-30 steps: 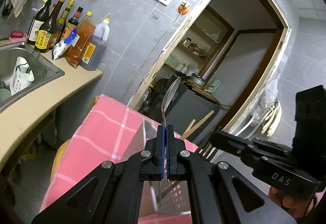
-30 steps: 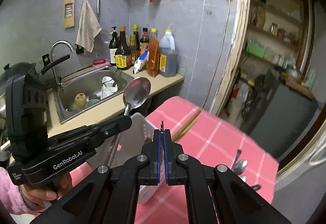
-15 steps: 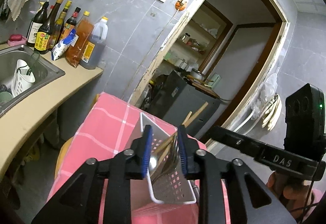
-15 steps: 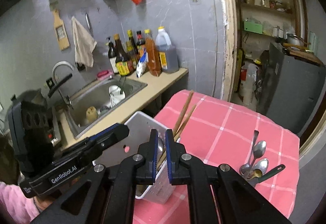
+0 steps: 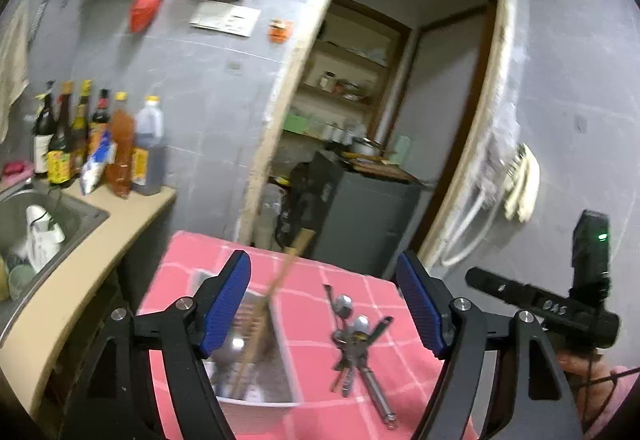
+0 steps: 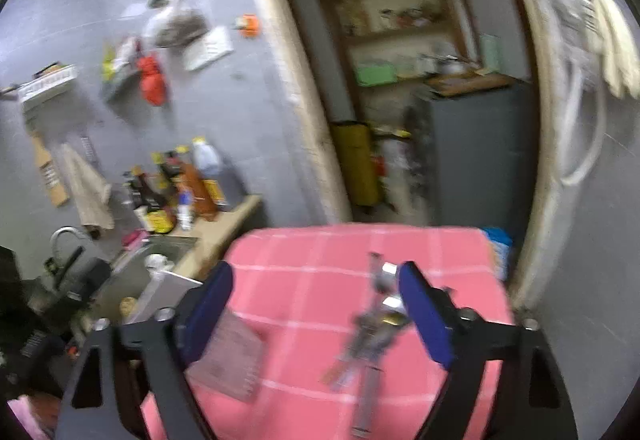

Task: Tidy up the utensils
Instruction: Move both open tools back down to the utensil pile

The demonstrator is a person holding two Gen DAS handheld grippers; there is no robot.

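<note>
Spoons [image 5: 354, 336] lie in a little pile on the pink checked cloth [image 5: 320, 368], between the two blue pads of the left gripper [image 5: 326, 306] and touching neither. Its jaws have just been opening and stand wide apart with nothing held. The white basket [image 5: 256, 406] with chopsticks [image 5: 276, 288] sits by the left pad. The right gripper [image 6: 316, 310] has just been opening too; its jaws are wide, and the blurry pile sits near its right pad. Letters on it in the left view look like "DAS".
</note>
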